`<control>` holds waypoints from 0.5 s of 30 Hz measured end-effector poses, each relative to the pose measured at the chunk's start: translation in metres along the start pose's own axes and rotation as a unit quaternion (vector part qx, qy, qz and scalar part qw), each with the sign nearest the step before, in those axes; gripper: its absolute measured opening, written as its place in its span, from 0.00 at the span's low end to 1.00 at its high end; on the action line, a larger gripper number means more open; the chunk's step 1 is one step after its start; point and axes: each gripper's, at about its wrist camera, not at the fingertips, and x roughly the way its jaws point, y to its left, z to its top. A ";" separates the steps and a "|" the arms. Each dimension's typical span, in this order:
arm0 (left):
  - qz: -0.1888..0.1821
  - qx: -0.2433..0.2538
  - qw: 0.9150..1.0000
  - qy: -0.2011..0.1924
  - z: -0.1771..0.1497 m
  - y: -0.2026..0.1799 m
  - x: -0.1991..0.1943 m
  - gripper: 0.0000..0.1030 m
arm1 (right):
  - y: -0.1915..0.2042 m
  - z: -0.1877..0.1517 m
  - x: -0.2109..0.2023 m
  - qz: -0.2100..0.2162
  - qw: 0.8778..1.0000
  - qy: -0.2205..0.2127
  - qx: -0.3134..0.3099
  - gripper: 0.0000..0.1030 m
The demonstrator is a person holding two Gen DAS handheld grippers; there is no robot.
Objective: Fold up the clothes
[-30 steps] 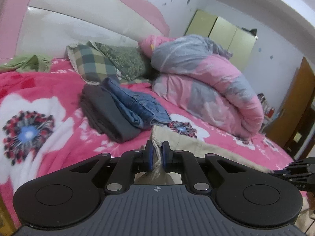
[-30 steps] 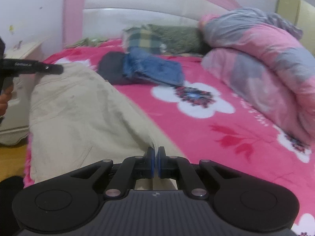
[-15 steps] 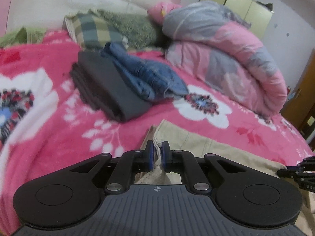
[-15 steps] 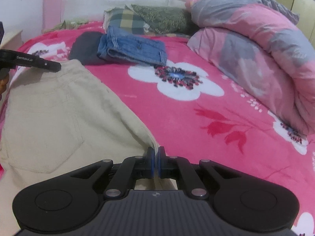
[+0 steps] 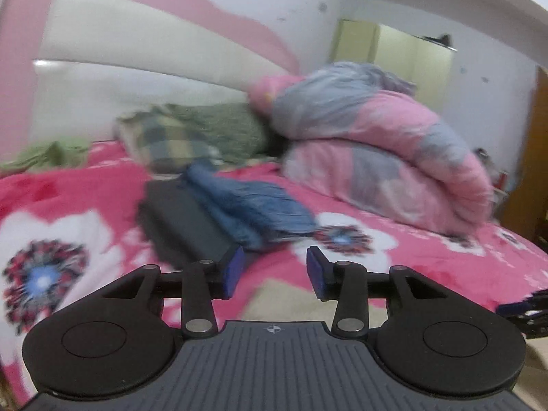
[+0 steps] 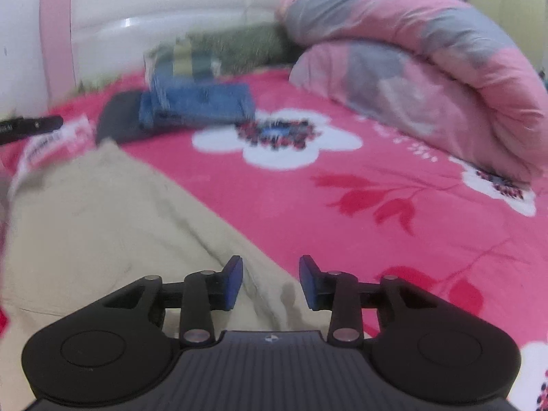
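Note:
Beige trousers (image 6: 113,212) lie spread flat on the pink flowered bedspread (image 6: 359,205). My right gripper (image 6: 270,281) stands open just above their near edge, with nothing between its blue pads. In the left wrist view my left gripper (image 5: 275,272) is open too, and a corner of the beige trousers (image 5: 284,303) lies below it. The tip of the left gripper (image 6: 32,125) shows at the far left of the right wrist view. The right gripper (image 5: 527,311) shows at the right edge of the left wrist view.
Folded blue jeans (image 5: 253,205) rest partly on a folded dark garment (image 5: 185,229) further up the bed. Behind them are checked and green pillows (image 5: 191,133) and a rolled pink and grey quilt (image 5: 376,150) by the padded headboard (image 5: 137,75). A wardrobe (image 5: 411,54) stands beyond.
Both grippers have opened and let go of the beige trousers, which now lie on the bed. Both have lifted and tilted upward; the views are blurred by motion.

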 end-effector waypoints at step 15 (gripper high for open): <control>0.002 -0.019 0.991 0.130 -0.034 -0.016 0.097 0.35 | -0.033 -0.027 -0.029 0.026 0.999 0.021 -0.004 0.37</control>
